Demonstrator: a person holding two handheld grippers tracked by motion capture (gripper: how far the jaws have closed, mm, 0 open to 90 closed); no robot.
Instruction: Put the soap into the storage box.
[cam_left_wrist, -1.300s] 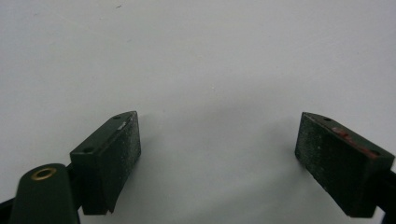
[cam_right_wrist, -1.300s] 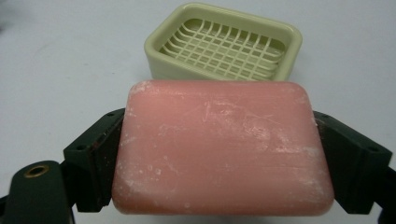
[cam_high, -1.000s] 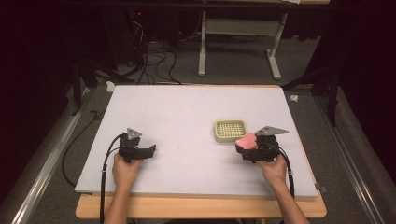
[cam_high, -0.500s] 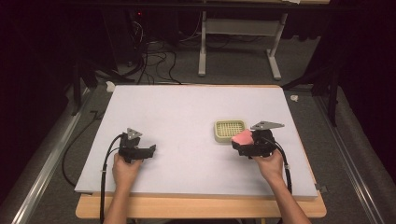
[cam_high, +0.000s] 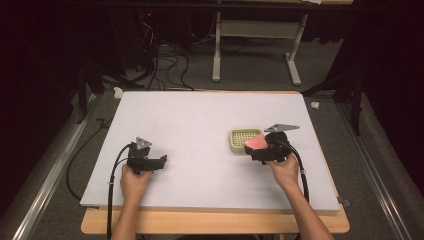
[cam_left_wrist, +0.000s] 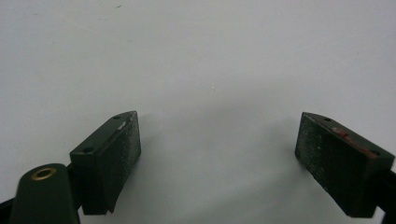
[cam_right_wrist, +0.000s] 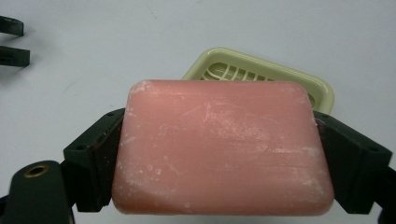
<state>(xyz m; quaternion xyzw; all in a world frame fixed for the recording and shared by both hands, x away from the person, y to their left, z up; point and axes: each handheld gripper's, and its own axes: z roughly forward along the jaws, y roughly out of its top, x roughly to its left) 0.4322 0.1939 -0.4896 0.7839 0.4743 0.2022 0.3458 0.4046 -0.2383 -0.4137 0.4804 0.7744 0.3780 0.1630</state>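
**High view: pink soap clamped in the right claw beside the soap dish**

High view shows a pale grey rectangular surface (cam_high: 200, 125) on a wooden tabletop, with the person's two forearms coming in from the bottom of the frame. At right of centre, the right claw (cam_high: 256, 148) carries a pink rectangular bar of soap (cam_high: 255, 141), and the bar sits at the lower right corner of a cream-coloured plastic soap dish with a slatted grid (cam_high: 242, 138). Whether the bar touches the dish cannot be told from this height. At lower left of the frame the left claw (cam_high: 161, 161) rests low over the bare surface, well apart from the dish and the soap.

Right gripper view puts the soap (cam_right_wrist: 222, 149) across the middle of the frame, with the two black jaws pressed against its short ends, so the right claw (cam_right_wrist: 222, 163) is clamped on the bar. The bar's face is scuffed with whitish marks. Behind its upper edge, the soap dish (cam_right_wrist: 299, 79) shows toward the upper right, part of its grid visible above the bar. At the upper left edge of this frame, dark tips of the other claw stand out against the pale surface.

Left gripper view shows the left claw (cam_left_wrist: 217, 149) with its jaws wide apart and only the plain surface (cam_left_wrist: 201, 56) between them.
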